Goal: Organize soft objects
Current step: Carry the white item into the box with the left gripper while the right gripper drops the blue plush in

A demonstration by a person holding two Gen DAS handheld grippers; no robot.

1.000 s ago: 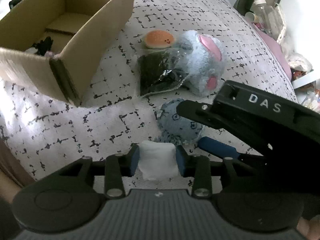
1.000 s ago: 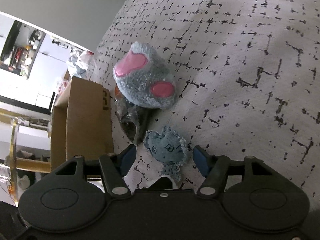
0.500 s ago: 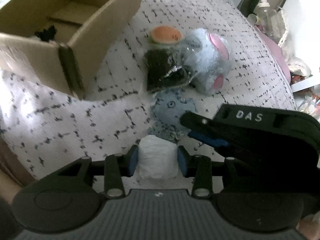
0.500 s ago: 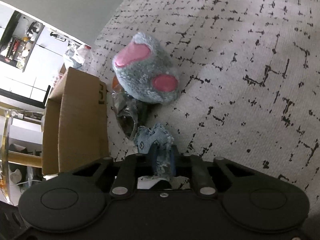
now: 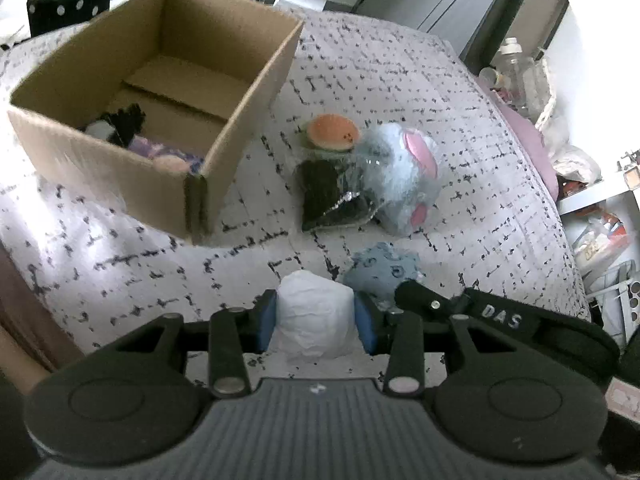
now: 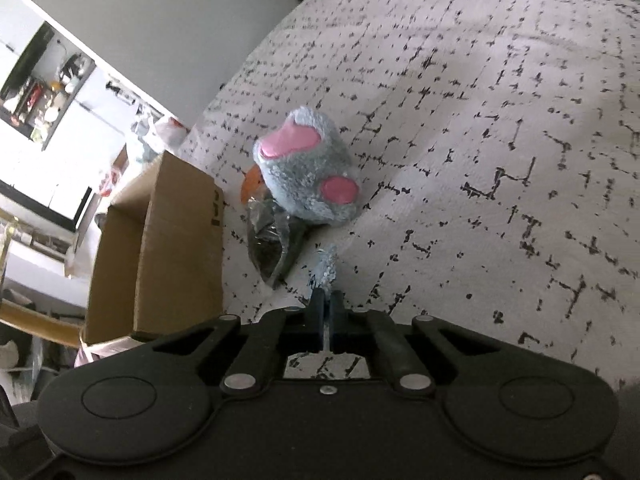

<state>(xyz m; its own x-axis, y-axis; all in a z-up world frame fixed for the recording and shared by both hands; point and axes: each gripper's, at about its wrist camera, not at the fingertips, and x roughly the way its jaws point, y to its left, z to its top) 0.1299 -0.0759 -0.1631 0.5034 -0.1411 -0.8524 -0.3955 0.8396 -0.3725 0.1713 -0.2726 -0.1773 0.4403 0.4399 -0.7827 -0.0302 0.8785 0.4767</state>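
Left wrist: left hand-held gripper (image 5: 316, 316) clamps white soft bundle (image 5: 316, 320); right hand-held gripper (image 6: 327, 302) pinches blue denim toy (image 6: 326, 268).

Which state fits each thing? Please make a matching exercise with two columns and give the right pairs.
Things:
1. white bundle
2. blue cloth toy
3. grey plush
4. purple toy

States:
A. lies free on the bed cover
B. inside the cardboard box
C. pinched in the right gripper
D. held between the left gripper pads

Pairs: 1-D, 2-C, 3-A, 4-B
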